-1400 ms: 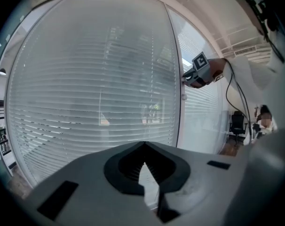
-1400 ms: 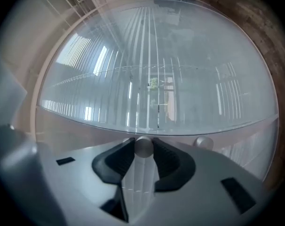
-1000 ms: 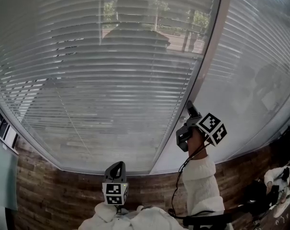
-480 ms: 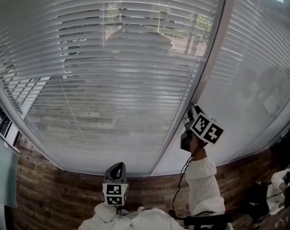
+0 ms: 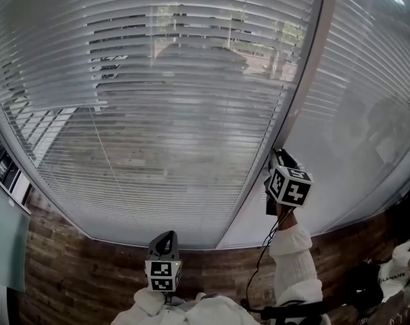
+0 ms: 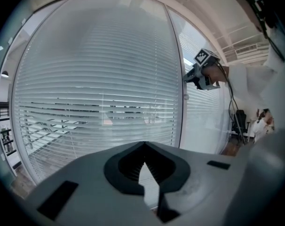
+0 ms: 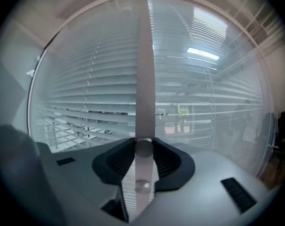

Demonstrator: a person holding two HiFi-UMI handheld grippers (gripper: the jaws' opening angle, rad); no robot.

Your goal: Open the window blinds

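White slatted blinds hang behind curved glass; their slats are partly tilted, and trees and a building show through. A grey mullion splits the window. My right gripper is up at this mullion, shut on a round silver knob that sits between its pads. A second small knob lies lower on the same post. My left gripper is held low and away from the window. Its tips meet with nothing in them. The right gripper also shows in the left gripper view.
The blinds on the right pane stay flat and closed. A wood-panelled wall runs below the sill. Another person is at the bottom right, beside dark gear on the floor. Shelving stands at the far left.
My right gripper has rolled on the knob, its marker cube turning over. The left pane's slats have tilted further, showing more of the outside. The left gripper stayed put.
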